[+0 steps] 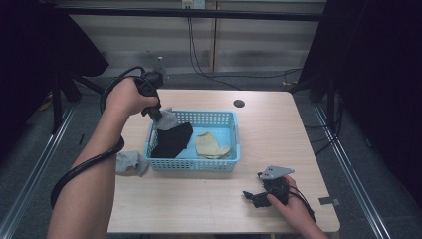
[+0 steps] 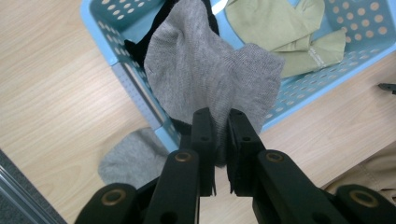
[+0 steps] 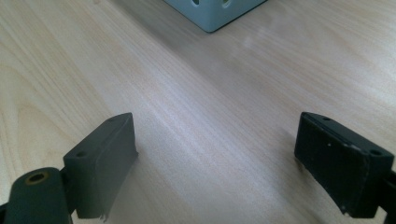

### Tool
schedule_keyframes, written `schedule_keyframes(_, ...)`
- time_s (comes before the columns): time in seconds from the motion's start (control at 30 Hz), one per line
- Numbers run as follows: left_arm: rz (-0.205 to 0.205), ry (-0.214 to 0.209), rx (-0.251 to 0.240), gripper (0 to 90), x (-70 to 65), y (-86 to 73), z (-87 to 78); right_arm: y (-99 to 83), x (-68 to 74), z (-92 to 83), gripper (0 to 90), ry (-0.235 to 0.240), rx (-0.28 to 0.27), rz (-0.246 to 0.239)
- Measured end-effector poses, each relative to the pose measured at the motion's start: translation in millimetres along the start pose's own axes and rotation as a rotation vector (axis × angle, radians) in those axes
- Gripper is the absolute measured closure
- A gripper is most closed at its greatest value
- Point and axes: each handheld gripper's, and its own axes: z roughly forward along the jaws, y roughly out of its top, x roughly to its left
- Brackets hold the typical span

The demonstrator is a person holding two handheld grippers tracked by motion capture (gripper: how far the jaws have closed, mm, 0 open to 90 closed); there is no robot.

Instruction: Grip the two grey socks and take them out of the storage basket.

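My left gripper (image 1: 158, 115) is shut on a grey sock (image 2: 210, 79) and holds it hanging above the left end of the blue basket (image 1: 224, 164). The same grey sock (image 1: 166, 118) dangles over a black sock (image 1: 171, 140) that lies in the basket. A pale green sock (image 1: 211, 146) rests in the basket's right half. A second grey sock (image 1: 130, 162) lies on the table just left of the basket. My right gripper (image 1: 253, 196) rests low on the table near the front right, its jaws wide apart with bare wood between them (image 3: 215, 154).
The basket corner (image 3: 212, 11) shows ahead of the right gripper. A round cable hole (image 1: 239, 103) sits in the wooden table (image 1: 278, 134) behind the basket. The table's left edge runs close to the loose grey sock.
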Motion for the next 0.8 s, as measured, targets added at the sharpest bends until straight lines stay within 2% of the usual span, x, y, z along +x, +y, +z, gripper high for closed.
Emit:
schedule_keyframes(0.43,-0.061,0.019,-0.033,82.5,24.4,-22.9,-15.9,0.0,0.1,0.0,12.0,-0.003,0.001,-0.001)
schedule_keyframes(0.73,-0.117,0.023,-0.046,82.5,48.7,-42.8,-10.3,0.1,0.1,0.2,12.0,-0.004,-0.002,0.000)
schedule_keyframes(0.8,-0.144,0.017,-0.053,82.5,54.4,-48.2,-7.4,0.1,0.1,0.3,12.0,-0.002,-0.004,0.000)
